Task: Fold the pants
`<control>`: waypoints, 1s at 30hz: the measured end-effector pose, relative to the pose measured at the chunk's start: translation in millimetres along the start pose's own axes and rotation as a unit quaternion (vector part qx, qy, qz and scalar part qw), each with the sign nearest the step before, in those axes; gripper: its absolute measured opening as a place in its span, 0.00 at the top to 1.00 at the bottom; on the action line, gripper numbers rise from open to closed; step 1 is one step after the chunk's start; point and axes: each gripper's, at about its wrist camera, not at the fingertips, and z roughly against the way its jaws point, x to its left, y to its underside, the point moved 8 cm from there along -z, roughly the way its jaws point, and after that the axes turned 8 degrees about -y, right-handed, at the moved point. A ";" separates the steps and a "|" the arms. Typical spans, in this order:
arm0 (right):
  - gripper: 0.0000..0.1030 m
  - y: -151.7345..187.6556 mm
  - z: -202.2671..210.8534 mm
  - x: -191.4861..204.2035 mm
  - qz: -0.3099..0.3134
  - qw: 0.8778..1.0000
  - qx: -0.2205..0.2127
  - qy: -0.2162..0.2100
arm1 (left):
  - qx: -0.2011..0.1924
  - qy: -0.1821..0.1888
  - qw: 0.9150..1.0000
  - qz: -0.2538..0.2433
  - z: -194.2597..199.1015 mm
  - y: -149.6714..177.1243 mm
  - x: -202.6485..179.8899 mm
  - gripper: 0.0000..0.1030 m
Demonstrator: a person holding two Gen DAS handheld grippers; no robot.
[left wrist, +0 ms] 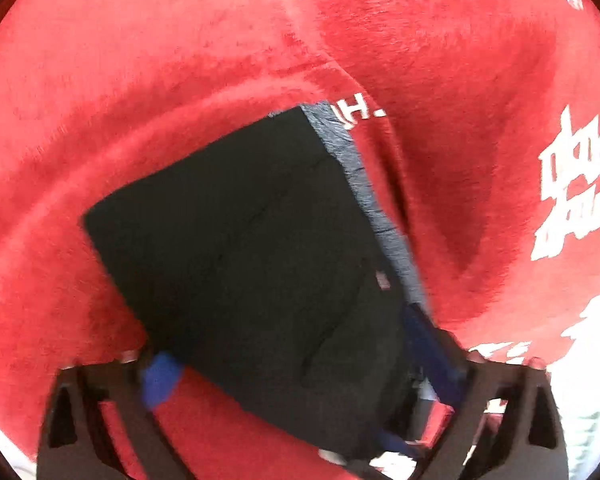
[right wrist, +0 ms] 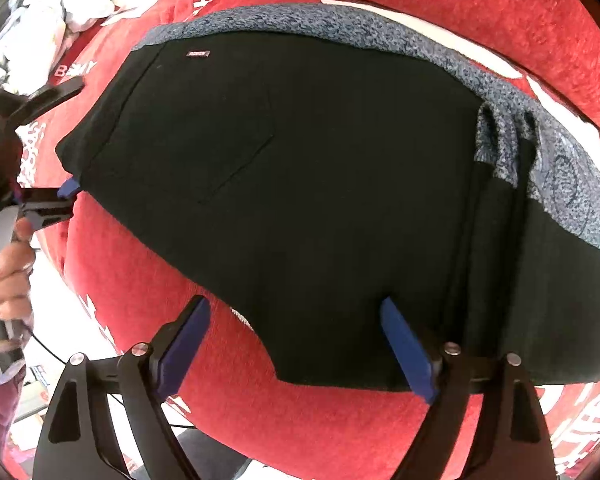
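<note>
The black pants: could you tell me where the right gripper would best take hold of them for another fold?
Probably the near hem edge of the black pants, approached from the near side: it lies flat on the red blanket, already between the right gripper's open jaws.

Both views are brightly and evenly lit, with soft shadows in the folds of the red blanket (left wrist: 100, 120). The left wrist view is smeared by motion blur; the right is sharp. Fisheye bending curves the edges, with dark corners

Pants (right wrist: 300, 184) lie on blanket (right wrist: 260, 420), L gripper (right wrist: 66, 140) left.
</note>
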 end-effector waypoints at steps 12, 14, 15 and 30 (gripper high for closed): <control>0.13 -118.4 60.5 64.5 0.063 0.991 -0.036 -0.111 | -0.172 -0.320 0.835 -0.413 4.9 49.7 -58.5 0.61; 0.13 -135.0 54.7 93.1 0.076 0.987 -0.006 -0.142 | -0.189 -0.339 0.806 -0.446 5.0 56.4 -61.9 0.61; 0.13 -144.8 50.2 110.4 0.082 0.983 0.012 -0.161 | -0.194 -0.344 0.799 -0.454 5.1 57.7 -61.5 0.61; 0.79 -161.4 -50.5 193.1 0.132 0.963 0.203 -0.117 | -0.201 -0.338 0.792 -0.468 5.5 63.5 -71.5 0.61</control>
